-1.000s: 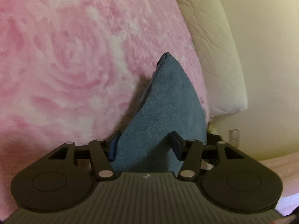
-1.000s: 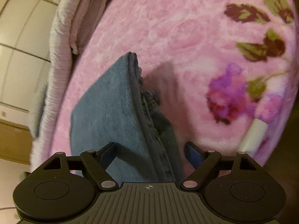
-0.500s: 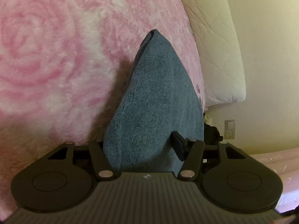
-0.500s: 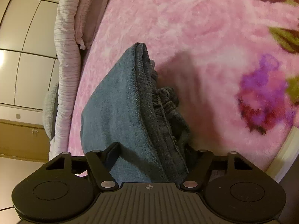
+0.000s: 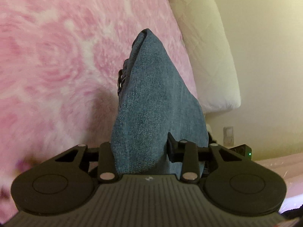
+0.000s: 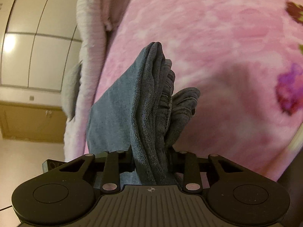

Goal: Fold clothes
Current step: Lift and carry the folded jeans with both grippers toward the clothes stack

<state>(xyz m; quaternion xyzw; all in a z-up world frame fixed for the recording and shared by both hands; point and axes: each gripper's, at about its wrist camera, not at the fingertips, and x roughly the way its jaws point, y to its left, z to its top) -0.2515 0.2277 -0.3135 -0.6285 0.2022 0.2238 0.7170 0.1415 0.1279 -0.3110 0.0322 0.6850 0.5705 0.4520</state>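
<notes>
A folded pair of blue jeans (image 5: 157, 102) rises from between the fingers of my left gripper (image 5: 140, 147), which is shut on the denim. The same jeans (image 6: 144, 102) show in the right wrist view as several stacked layers with a bunched waistband to the right. My right gripper (image 6: 151, 158) is shut on those layers. The jeans are lifted over a fluffy pink floral blanket (image 5: 56, 56) that covers a bed. The fingertips of both grippers are mostly hidden by the cloth.
A cream quilted pillow (image 5: 206, 53) lies at the blanket's right edge beside a pale yellow wall (image 5: 265, 37) with a socket. In the right wrist view a striped pink bedding roll (image 6: 90, 37) borders the blanket (image 6: 217, 47), with white cupboard doors (image 6: 34, 37) beyond.
Both grippers have closed on the jeans and raised them off the blanket. The right one was open a second ago; its fingers now pinch the denim layers.
</notes>
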